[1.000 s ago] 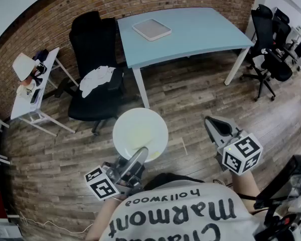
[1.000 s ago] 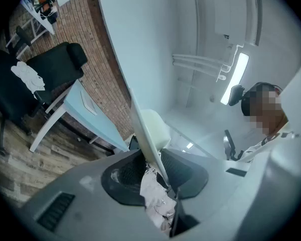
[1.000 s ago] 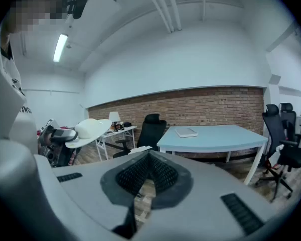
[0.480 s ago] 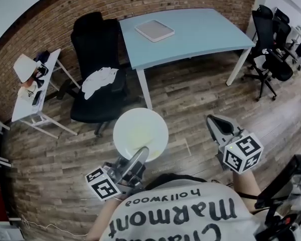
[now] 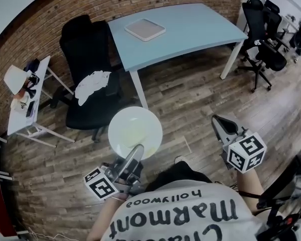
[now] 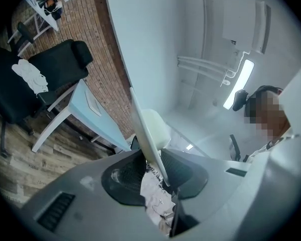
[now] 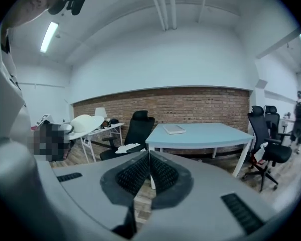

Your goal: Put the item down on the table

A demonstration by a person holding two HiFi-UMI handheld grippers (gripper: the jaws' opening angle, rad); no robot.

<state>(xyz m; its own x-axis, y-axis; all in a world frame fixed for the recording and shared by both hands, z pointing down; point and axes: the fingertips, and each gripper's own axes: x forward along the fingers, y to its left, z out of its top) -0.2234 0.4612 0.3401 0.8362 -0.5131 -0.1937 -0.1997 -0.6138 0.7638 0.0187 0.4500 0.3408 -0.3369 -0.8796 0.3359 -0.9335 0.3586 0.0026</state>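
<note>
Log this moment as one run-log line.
left gripper: shut on white plate rim | right gripper: shut, empty | plate: held above floor | blue table: ahead, tray on it | placement: not yet done

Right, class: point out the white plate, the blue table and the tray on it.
white plate [image 5: 134,129], head view, its centre.
blue table [image 5: 200,26], head view, bare top.
tray [image 5: 144,29], head view, its middle.

Ahead of you – black office chair [image 5: 83,44], white cloth [image 5: 92,86] draped on its seat | your left – small white side desk [image 5: 40,82], cluttered, by the brick wall [image 5: 140,1] | far right: more black chairs [image 5: 266,54] | plank floor [image 5: 190,94]
</note>
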